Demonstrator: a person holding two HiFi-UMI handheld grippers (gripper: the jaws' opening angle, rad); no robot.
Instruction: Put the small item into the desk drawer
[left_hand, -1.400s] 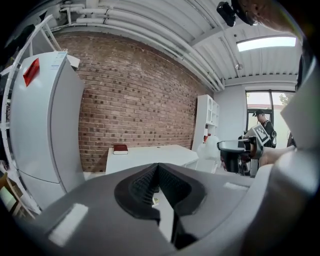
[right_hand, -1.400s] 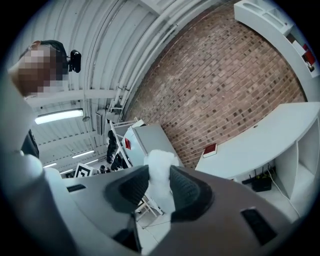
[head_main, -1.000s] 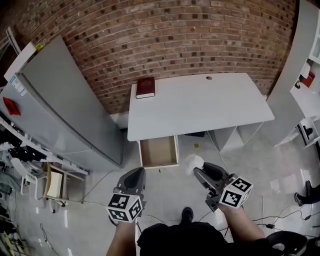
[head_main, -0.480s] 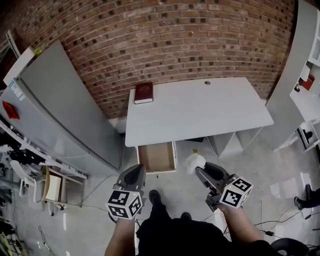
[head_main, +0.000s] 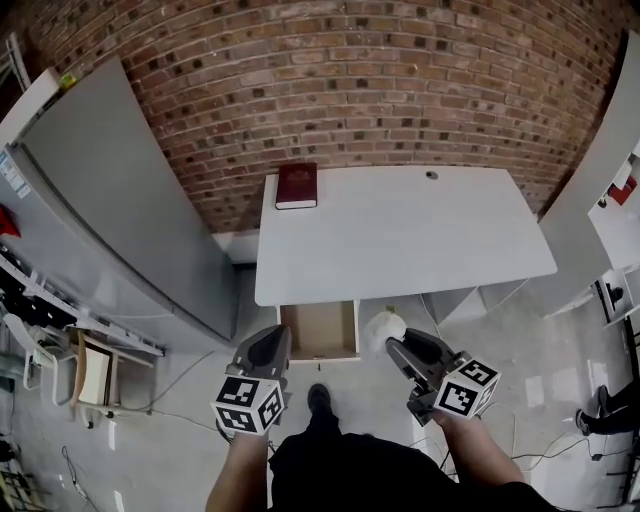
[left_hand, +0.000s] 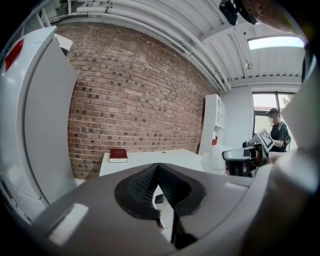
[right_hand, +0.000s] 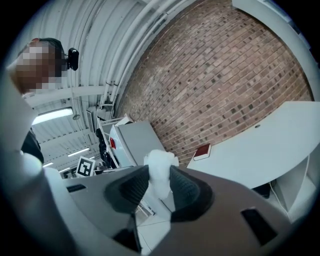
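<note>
Already well on: the small white crumpled item, soft-looking like a wad of tissue or foam (right_hand: 160, 169), is pinched between the ribbed pads of the right gripper (right_hand: 160, 186), its top poking out above them. From the head view the item (head_main: 384, 326) hangs over bare floor, just right of the open wooden-bottomed desk drawer (head_main: 320, 332) and not yet above it. Drawer is pulled out from under the left end of the white rectangular desk (head_main: 400, 235); interior looks bare, though the front part is hard to judge behind the gripper bodies. Left gripper (head_main: 268, 348) hangs near the drawer's front left corner, jaws clenched tip to tip with nothing between them, as its own view shows (left_hand: 158, 170). Dark red hardback book (head_main: 296, 186) lies on the desk's far left corner, apart from the work. Done, by my reading: drawer open, item grasped and carried close. Left: shift the item leftward over the drawer, lower, release; closing the drawer may follow.
</note>
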